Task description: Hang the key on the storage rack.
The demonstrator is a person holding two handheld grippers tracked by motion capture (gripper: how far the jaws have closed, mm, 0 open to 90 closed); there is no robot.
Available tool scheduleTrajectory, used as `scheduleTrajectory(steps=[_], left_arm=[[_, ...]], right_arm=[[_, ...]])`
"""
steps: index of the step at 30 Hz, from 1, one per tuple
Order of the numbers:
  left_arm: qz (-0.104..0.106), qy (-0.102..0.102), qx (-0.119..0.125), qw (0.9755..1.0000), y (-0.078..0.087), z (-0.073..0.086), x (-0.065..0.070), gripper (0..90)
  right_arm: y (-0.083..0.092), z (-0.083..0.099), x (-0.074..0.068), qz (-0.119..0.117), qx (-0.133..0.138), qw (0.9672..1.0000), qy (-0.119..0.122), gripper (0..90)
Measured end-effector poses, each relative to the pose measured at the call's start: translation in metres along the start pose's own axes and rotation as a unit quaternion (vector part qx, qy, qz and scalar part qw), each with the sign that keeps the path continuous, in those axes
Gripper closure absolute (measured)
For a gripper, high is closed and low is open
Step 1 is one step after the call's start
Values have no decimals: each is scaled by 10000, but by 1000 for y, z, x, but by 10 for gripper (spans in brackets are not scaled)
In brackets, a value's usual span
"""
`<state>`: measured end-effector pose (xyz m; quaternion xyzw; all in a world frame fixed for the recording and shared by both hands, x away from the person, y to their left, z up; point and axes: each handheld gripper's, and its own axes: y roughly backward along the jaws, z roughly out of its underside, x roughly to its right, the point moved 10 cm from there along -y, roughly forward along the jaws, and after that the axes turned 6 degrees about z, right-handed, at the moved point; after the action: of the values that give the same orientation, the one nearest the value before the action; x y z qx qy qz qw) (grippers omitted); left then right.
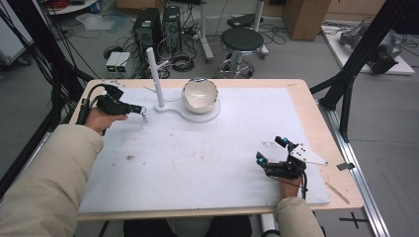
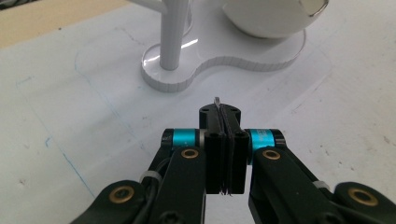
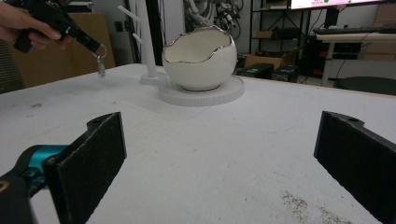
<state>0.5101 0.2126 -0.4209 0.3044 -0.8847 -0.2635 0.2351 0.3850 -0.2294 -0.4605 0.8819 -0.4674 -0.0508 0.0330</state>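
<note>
Metal keyring (image 1: 144,115) pinched in left tool (image 1: 139,109).

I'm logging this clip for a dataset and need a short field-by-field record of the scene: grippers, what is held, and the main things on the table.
left gripper: shut on a small metal ring with a dangling pendant, held above the mat
right gripper: open, nothing between its jaws, low over the near right of the mat
stand: white post with side pegs, upright on a white base plate
bowl: white, eggshell-shaped with a jagged silver rim, on the same base plate
surface: white mat on a wooden table
</note>
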Motion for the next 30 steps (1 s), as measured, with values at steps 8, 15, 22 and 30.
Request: scheduleTrajectory(steps=[8,15,22,30], left_arm=[[172,-298,257,9991,11,-18,11,884],[390,-556,611,9958,23,-43,22,884],[581,-688,703,9935,31,-57,27,884],[676,-826,645,9922,33,-73,33,885]], right_arm=[[0,0,0,-8,-3,10000,-27,13],[0,0,0,-6,-4,10000,-40,13],[0,0,0,-3,-6,10000,-47,13],[0,0,1,-8,-18,10000,-53,13]])
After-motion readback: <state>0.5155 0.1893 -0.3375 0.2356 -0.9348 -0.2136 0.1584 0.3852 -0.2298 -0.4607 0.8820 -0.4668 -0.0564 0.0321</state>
